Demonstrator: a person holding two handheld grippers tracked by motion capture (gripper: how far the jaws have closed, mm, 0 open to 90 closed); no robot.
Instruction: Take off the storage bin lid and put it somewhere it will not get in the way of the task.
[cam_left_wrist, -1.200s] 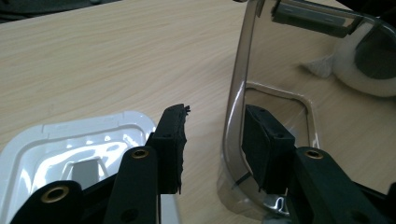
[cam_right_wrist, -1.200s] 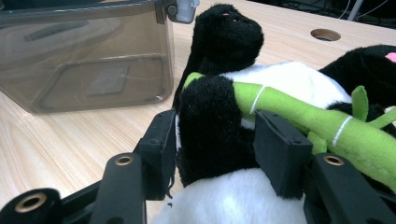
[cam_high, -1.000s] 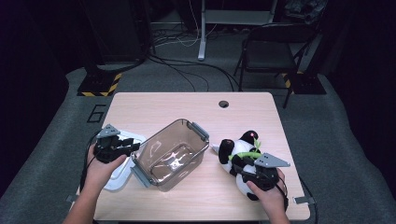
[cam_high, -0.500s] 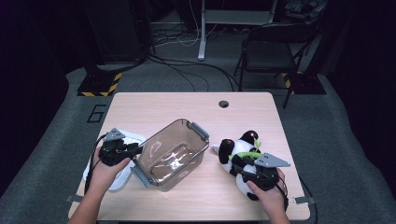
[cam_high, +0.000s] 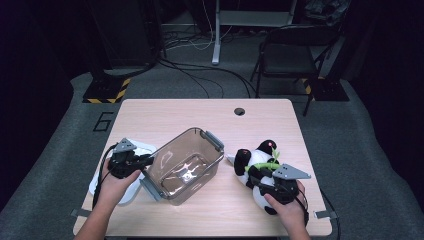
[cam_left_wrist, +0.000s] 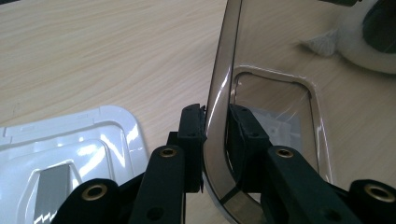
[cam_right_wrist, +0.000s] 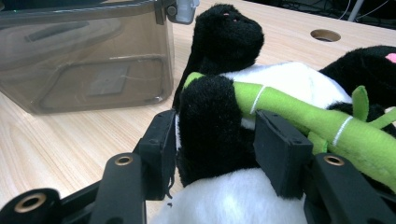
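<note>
Smoky clear plastic: the bin (cam_high: 186, 166) sits open-topped at the middle of the tabletop (cam_high: 165, 117), turned at an angle to its edges. My left tool (cam_left_wrist: 215, 128) has just been closing and now pinches the bin's near wall, one pad outside, one inside, both flat against the plastic. A white lid (cam_high: 131, 150) lies flat just beside the bin, under my left hand (cam_high: 116, 182). My right tool (cam_right_wrist: 212, 140) is clamped about halfway shut on a black arm of the plush panda (cam_high: 257, 167), pads pressing the fur from both sides. The panda lies on the tabletop just right of the bin, apart from it, with a green bamboo stalk (cam_right_wrist: 299, 114) across its white belly.
</note>
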